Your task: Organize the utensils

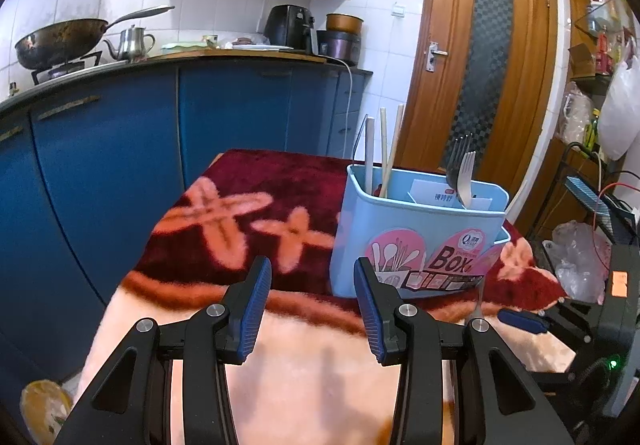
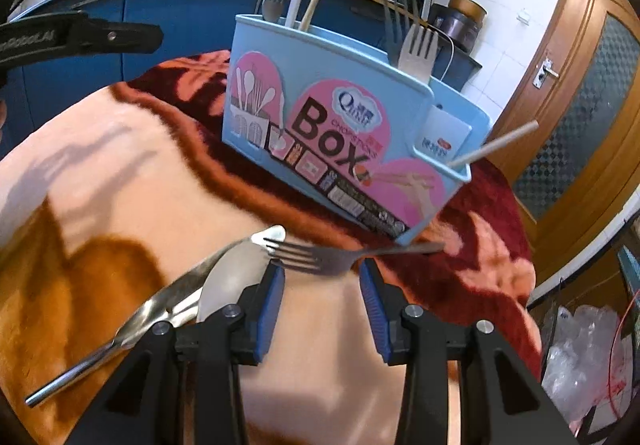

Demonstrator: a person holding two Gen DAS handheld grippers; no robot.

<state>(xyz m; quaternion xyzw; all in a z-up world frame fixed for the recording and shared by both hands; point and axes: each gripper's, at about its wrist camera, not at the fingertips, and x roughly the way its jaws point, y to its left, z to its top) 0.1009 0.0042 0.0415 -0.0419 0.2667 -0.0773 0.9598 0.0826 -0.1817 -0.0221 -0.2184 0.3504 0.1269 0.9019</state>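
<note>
Blue box (image 2: 320,133) already holds forks and chopsticks — a fork (image 2: 320,255), spoon (image 2: 228,277) and knife (image 2: 132,321) remain — both grippers (image 2: 322,281) (image 1: 312,301) apart, empty.

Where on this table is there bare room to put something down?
Free: the peach blanket left of the light-blue utensil box, and the dark-red floral stretch behind. Crowded: in front of the box, where a steel fork, spoon and knife lie.

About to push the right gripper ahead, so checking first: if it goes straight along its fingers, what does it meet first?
Most likely the fork lying on the blanket, crosswise just past the open right gripper. Behind it stands the blue chopsticks box. Depth is hard to judge here.
</note>
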